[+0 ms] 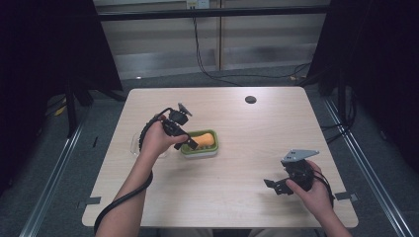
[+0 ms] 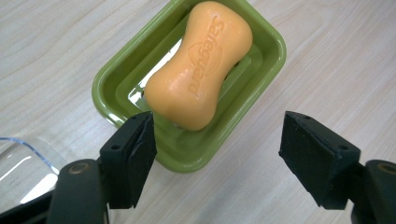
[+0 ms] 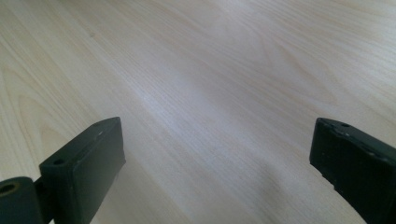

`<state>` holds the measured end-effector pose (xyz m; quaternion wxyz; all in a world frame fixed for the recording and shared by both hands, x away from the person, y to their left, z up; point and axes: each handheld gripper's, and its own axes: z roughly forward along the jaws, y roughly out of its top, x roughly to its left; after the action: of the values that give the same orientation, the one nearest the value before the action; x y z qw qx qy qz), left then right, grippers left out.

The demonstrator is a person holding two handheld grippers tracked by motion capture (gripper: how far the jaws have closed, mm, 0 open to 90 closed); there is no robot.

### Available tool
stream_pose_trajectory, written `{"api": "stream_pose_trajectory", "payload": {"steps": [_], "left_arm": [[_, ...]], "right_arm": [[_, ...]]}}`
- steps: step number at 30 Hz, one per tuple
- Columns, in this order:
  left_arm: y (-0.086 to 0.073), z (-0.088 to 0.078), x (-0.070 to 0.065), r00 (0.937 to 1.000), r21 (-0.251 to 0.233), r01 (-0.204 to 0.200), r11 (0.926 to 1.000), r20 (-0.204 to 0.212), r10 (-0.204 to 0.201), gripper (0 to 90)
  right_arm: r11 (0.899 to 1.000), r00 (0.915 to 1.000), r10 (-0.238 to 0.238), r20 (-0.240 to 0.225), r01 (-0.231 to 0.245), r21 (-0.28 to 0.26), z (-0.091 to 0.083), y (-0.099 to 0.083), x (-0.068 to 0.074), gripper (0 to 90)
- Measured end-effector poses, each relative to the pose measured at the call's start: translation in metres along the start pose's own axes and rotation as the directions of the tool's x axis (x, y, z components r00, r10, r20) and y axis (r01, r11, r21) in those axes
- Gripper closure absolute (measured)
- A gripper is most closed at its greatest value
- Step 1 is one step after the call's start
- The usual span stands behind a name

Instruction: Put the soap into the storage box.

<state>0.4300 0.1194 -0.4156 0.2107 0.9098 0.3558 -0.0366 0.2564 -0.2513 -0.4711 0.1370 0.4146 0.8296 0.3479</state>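
An orange soap bar (image 2: 201,65) lies in a green soap dish (image 2: 116,81) near the middle of the table; the soap (image 1: 206,140) and the dish (image 1: 212,149) also show in the high view. My left gripper (image 2: 217,154) hangs just above the dish's near end, open, its jaws apart with nothing between the pads. In the high view that left gripper (image 1: 191,143) sits at the dish's left end. My right gripper (image 3: 217,163) is open over bare wood, and in the high view the right gripper (image 1: 272,185) rests at the front right.
A clear plastic lid or tray (image 2: 18,168) lies left of the dish, seen as a clear piece (image 1: 134,144) by the left hand. A dark round disc (image 1: 250,99) sits near the table's far edge. The wooden table (image 1: 237,207) has dark floor around it.
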Motion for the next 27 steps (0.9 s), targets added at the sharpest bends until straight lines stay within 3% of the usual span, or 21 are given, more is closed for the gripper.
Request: {"api": "stream_pose_trajectory", "payload": {"steps": [7, 8, 12, 27], "left_arm": [[-0.015, 0.002, -0.005, 0.9999, -0.037, 0.005, 0.9993, 0.012, -0.005, 21.5], [-0.016, 0.001, -0.004, 0.9999, -0.027, -0.013, 0.9995, 0.009, 0.013, 21.2], [-0.023, 0.003, -0.005, 0.9997, -0.026, -0.023, 0.9994, 0.009, 0.023, 19.8], [-0.049, 0.011, -0.011, 0.9993, -0.053, -0.019, 0.9984, 0.03, 0.021, 18.1]], "right_arm": [[1.0, 1.0, 0.002, -0.002, -0.002, 0.003, 0.001, 0.0, 0.002, 2.7], [1.0, 1.0, -0.001, -0.005, 0.001, 0.0, 0.001, 0.0, 0.002, 2.7], [1.0, 1.0, -0.008, -0.005, 0.008, -0.001, 0.001, 0.0, 0.001, 2.7], [1.0, 0.9999, -0.005, -0.009, 0.005, 0.009, 0.003, 0.0, 0.002, 2.7]]}}
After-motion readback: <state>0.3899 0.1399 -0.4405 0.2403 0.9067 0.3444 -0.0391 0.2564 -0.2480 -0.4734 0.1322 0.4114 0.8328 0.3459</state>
